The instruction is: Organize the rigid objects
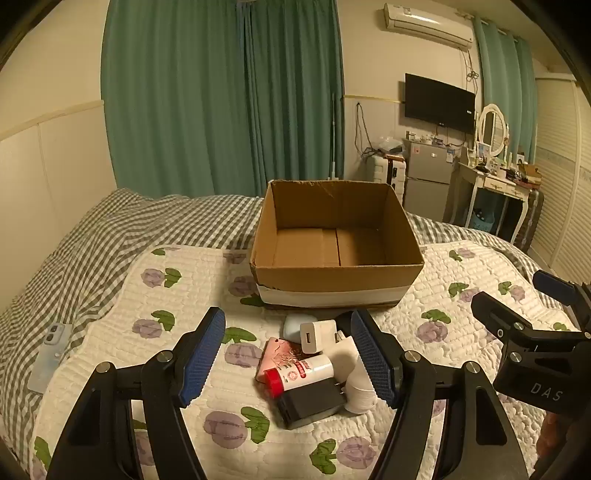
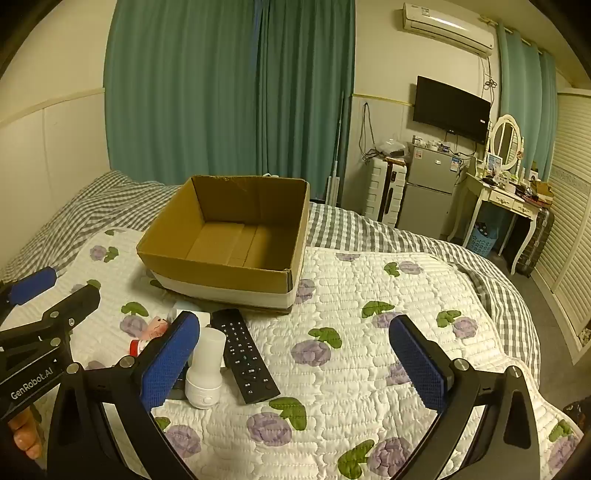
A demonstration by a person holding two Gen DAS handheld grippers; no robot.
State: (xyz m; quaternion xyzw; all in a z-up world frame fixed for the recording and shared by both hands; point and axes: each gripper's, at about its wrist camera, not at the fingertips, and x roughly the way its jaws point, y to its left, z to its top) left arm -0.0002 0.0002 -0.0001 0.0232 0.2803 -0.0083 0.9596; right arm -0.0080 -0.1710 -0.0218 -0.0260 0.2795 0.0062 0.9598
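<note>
We're pre-grasp: left gripper [image 1: 288, 363] and right gripper [image 2: 293, 363] both gape wide, empty, over the clutter pile [image 1: 314, 373] just before the empty cardboard box [image 1: 336, 243]; next, pinch one item.

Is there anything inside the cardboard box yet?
Nothing visible: the cardboard box shows only its bare floor flaps in both views. The strip of floor just behind its near wall is hidden, so a small flat item there cannot be ruled out.

Dim, warm yellowish indoor light; soft shadows under cardboard box [image 1: 337, 254]. Faint glare on air conditioner [image 2: 447, 27] above box. Strong fisheye bending, dark vignette at corners. Focus adequate.
</note>
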